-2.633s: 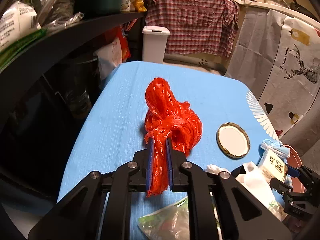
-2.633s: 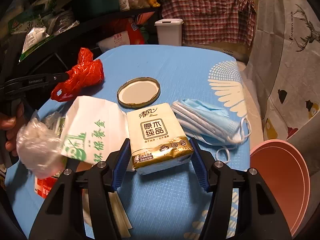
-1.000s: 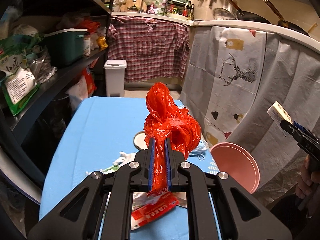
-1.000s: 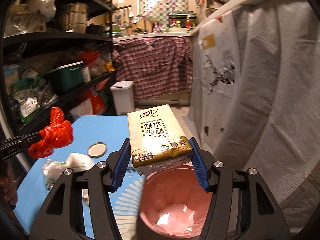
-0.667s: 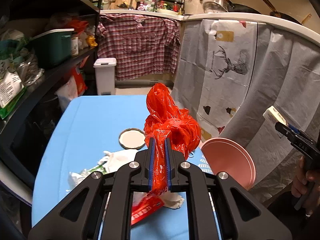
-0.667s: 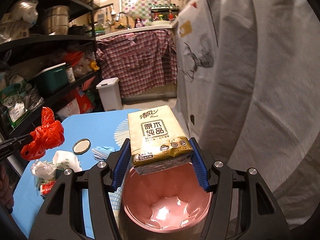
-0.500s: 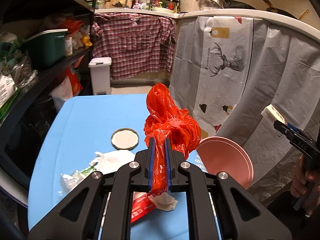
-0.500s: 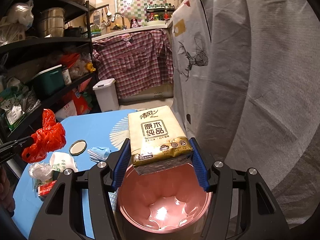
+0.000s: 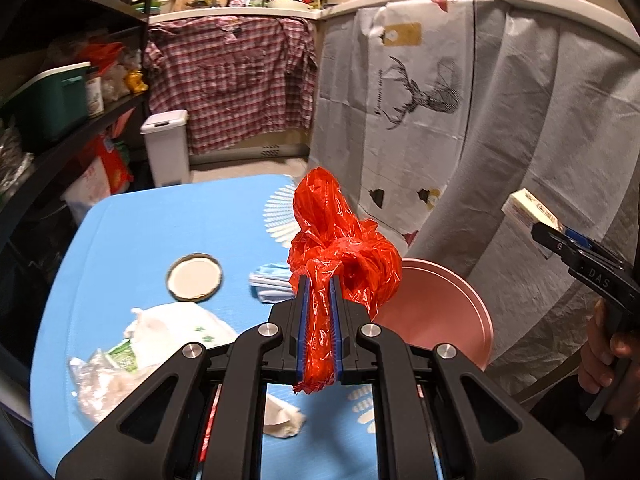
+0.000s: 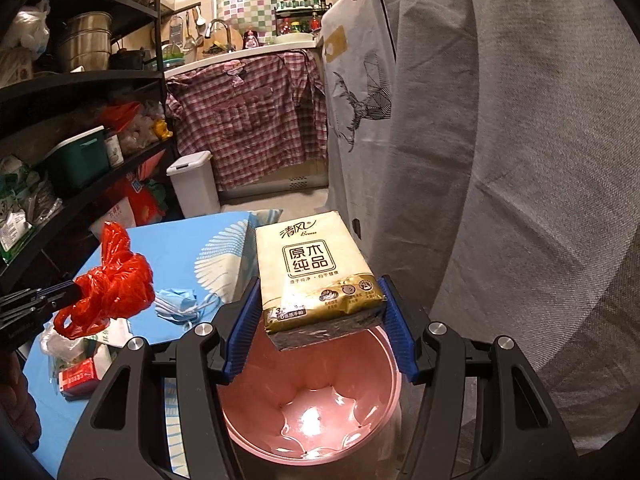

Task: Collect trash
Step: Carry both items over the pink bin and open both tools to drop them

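Blue table [image 9: 120,240] spreads below my left camera, litter scattered over it. My right camera hangs off its edge, staring straight down into the pink bin [image 10: 312,400]; only this view shows the glossy inside, while the left view catches just its rim [image 9: 440,308] edge-on. My right gripper [image 10: 320,312] clamps the yellow tissue pack [image 10: 312,268] on both sides, directly above the bin's mouth; the left camera sees it only as a sliver [image 9: 528,210]. My left gripper [image 9: 319,312] pinches the red plastic bag [image 9: 340,248], held up over the table near the bin. On the table: white paper bag [image 9: 176,328], blue face mask [image 10: 176,300], jar lid [image 9: 195,277], the lid only in the left view.
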Available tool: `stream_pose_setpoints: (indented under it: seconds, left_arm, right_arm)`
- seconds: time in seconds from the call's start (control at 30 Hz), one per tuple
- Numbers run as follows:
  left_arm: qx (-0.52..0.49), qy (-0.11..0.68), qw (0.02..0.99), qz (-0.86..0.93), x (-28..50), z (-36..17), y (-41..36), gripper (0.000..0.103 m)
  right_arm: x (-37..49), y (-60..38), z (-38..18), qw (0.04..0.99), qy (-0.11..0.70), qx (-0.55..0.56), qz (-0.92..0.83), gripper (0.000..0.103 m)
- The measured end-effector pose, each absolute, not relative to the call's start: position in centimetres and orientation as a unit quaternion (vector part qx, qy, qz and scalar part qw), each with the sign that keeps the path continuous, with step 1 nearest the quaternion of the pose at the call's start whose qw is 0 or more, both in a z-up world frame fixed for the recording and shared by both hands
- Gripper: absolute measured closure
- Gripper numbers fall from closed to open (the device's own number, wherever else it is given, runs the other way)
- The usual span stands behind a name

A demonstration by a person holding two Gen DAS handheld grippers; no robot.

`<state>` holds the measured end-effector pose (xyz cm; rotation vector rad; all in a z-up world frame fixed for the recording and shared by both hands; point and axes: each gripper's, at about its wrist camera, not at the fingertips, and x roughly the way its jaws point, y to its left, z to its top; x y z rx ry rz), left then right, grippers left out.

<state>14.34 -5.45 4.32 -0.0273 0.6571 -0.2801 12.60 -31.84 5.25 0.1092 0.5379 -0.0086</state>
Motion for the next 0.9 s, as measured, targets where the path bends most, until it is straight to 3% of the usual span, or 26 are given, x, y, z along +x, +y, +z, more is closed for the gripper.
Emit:
stream_pose_setpoints:
  seconds: [0.9]
  left_arm:
    - [0.013, 0.349, 0.914, -0.206, 16.3, 1.7, -13.1, 0.094]
  right_arm:
    - [14.0, -32.6, 4.0, 0.955, 0.292, 0.046, -0.006, 0.045]
